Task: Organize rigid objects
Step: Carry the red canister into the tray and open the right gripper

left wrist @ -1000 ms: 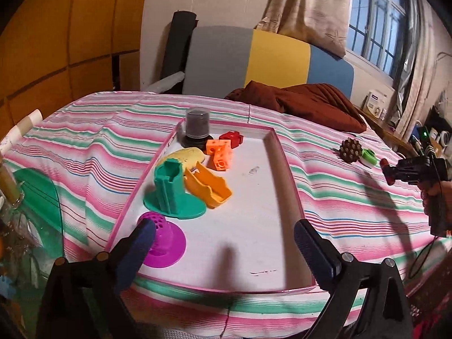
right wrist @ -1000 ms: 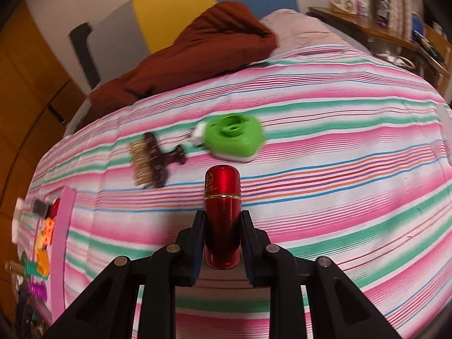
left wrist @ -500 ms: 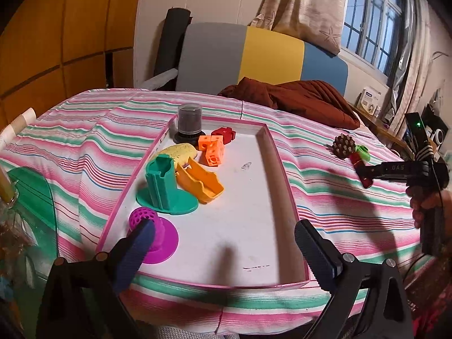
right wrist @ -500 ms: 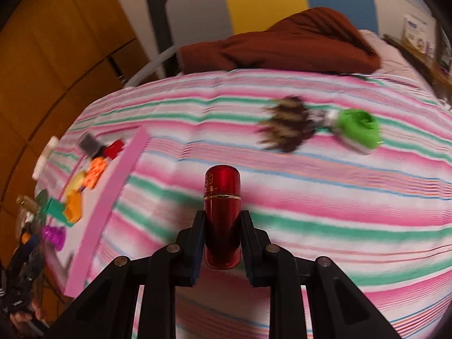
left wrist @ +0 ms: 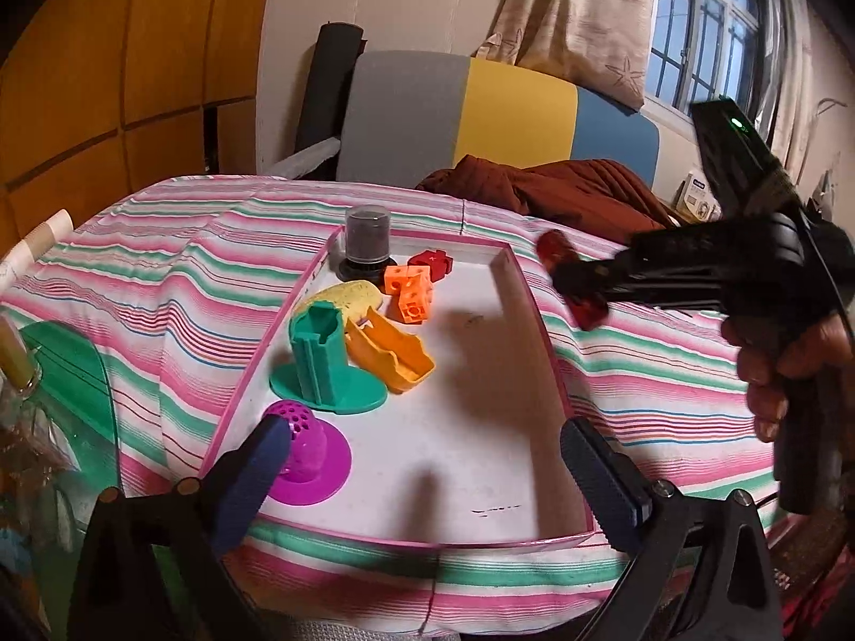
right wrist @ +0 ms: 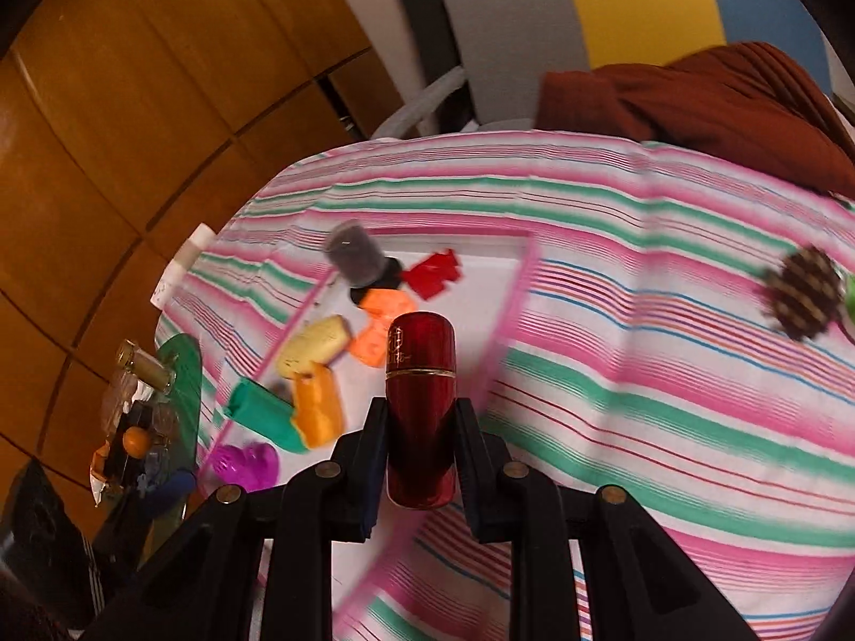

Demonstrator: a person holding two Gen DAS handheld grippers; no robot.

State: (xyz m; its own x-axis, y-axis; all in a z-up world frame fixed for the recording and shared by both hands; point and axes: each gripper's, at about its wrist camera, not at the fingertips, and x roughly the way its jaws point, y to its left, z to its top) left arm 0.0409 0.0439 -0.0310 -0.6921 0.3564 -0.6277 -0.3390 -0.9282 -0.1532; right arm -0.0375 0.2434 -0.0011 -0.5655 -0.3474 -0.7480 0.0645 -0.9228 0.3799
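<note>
My right gripper is shut on a glossy red cylinder with a gold band. In the left wrist view that right gripper hangs just right of the pink-rimmed white tray's far right rim, the red cylinder tilted in it. The tray holds a dark jar, a red block, orange cubes, a yellow piece, an orange scoop, a teal stand and a purple stand. My left gripper is open over the tray's near end.
The tray lies on a striped bedspread. A pine cone rests on the bed to the right. A brown blanket and a chair back stand behind. A green glass table with clutter sits at the left.
My right gripper carried the red cylinder leftward from beside the pine cone and green object to the tray's right rim, rolling as it went. The left gripper stayed put.
</note>
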